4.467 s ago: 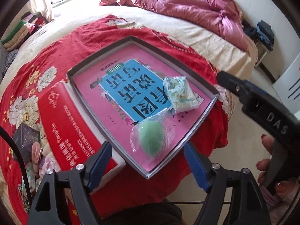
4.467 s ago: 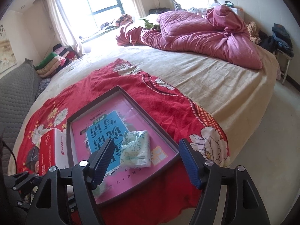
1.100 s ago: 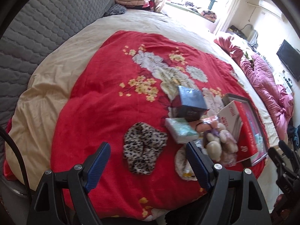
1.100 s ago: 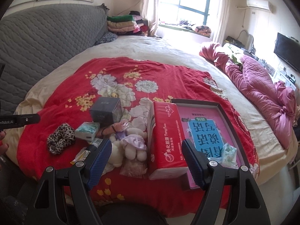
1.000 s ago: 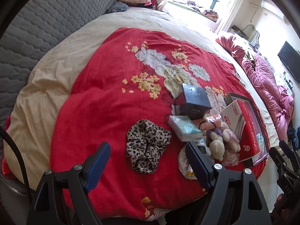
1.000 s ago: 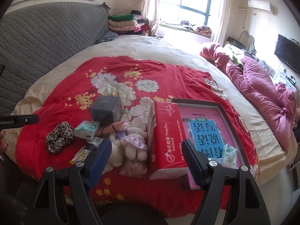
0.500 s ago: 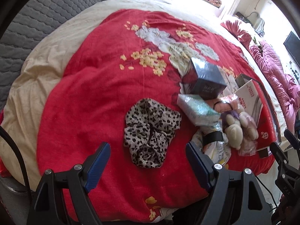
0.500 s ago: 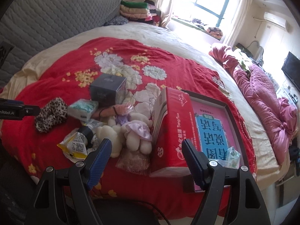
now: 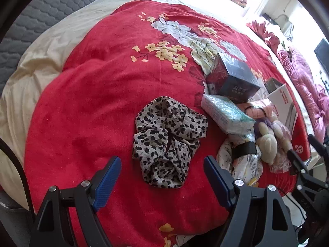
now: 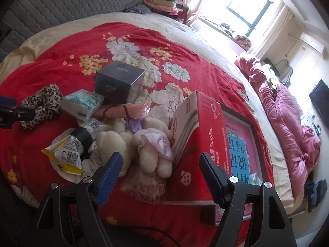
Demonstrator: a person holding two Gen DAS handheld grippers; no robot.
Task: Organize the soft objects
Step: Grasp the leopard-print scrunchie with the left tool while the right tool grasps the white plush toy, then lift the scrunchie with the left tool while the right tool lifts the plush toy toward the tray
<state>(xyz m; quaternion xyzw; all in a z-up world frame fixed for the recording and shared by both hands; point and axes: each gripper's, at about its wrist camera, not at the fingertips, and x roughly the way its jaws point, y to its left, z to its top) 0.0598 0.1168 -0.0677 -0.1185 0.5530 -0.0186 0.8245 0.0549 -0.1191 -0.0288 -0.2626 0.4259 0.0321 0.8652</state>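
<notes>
The leopard scrunchie [image 9: 168, 142] lies flat on the red blanket [image 9: 98, 94], a little apart from the pile of other soft things: a tissue pack [image 9: 226, 113], a plush toy [image 10: 148, 144] and a snack bag [image 10: 67, 154]. The left gripper [image 9: 162, 177] hangs just above the scrunchie, its fingers [image 9: 105, 180] wide apart and holding nothing; the scrunchie sits between them in this view. The right gripper [image 10: 160, 173] is also wide open and empty, and it points at the plush toy beside the red carton [image 10: 197, 135].

I judge that the step in hand is the approach for a pick. The next move asks the left gripper to go lower until the fingers stand on both sides of the cloth, then close. The tray [image 10: 255, 131] behind the carton looks like the place to bring it.
</notes>
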